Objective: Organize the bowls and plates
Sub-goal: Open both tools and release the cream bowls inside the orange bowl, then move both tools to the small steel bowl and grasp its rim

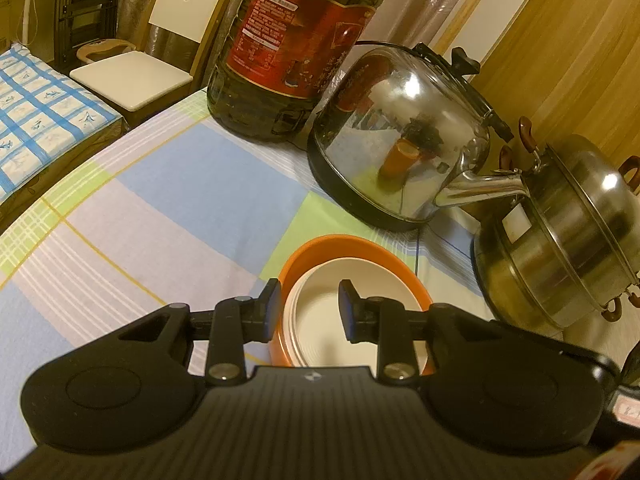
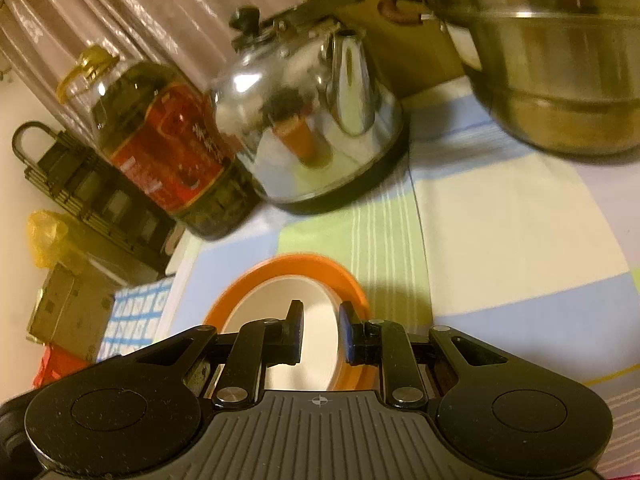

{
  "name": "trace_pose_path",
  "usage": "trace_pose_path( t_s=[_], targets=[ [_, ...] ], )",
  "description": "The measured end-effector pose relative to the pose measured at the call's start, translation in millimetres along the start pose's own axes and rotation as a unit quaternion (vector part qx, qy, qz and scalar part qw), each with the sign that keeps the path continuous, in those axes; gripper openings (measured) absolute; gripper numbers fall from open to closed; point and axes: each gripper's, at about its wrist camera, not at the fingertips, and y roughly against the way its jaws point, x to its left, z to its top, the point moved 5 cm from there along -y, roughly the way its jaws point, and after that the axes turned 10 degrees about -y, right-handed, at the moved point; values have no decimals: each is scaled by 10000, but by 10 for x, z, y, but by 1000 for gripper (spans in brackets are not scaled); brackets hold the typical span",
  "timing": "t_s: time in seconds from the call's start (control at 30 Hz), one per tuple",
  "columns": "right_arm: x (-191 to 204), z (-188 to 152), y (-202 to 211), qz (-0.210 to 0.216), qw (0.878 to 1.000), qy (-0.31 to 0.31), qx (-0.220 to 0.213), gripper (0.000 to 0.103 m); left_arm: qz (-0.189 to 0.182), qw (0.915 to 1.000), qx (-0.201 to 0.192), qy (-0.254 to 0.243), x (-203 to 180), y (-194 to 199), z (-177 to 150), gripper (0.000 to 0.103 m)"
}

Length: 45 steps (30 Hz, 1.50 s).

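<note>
A white bowl (image 1: 340,280) sits nested inside an orange bowl (image 1: 320,246) on the checked tablecloth. My left gripper (image 1: 308,310) hovers over the near side of the stack, jaws open, one finger (image 1: 270,308) outside the white rim and the other over its hollow. In the right wrist view the same white bowl (image 2: 280,292) lies in the orange bowl (image 2: 288,262). My right gripper (image 2: 320,332) is open over the white bowl's inside, holding nothing.
A steel kettle (image 1: 404,140) and a large oil bottle (image 1: 296,40) stand behind the bowls. A lidded steel pot (image 1: 568,232) stands to the right. A chair (image 1: 132,76) and a blue checked cushion (image 1: 44,108) lie beyond the table's left edge.
</note>
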Motion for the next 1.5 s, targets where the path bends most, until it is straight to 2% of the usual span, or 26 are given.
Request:
trace_pose_path(
  t_s=[0.4,0.43,0.5,0.57,0.77,1.03,1.27,1.5],
  targets=[
    [-20,52,149,-28,9999,7,-122,24,-99,9999,-14,-115,-77,30,-2,27],
    [-30,55,177,-81,9998,36,-154,26,-120,9998,-20,-152,-106,38,-7,27],
    [-61,68,239,-160,9996,68,-221,48,-166,9996,-32,-244,-172,56,-19,27],
    [-112,83,326,-212,9993,63,-296,52,-231,9992,-28,-326,-244,72,-37,27],
    [-270,113,604,-384,9983,12,-443,52,-404,9976,-32,-570,-478,118,-83,27],
    [-587,133,1018,-907,9931,-8,-743,52,-749,9918,58,-1030,-900,153,-208,27],
    [-858,147,1434,-1219,9868,-25,-1064,52,-1077,9818,169,-1554,-1298,192,-365,27],
    [-1195,124,1815,-1457,9807,-213,-1289,52,-1422,9710,424,-1872,-1618,195,-576,29]
  ],
)
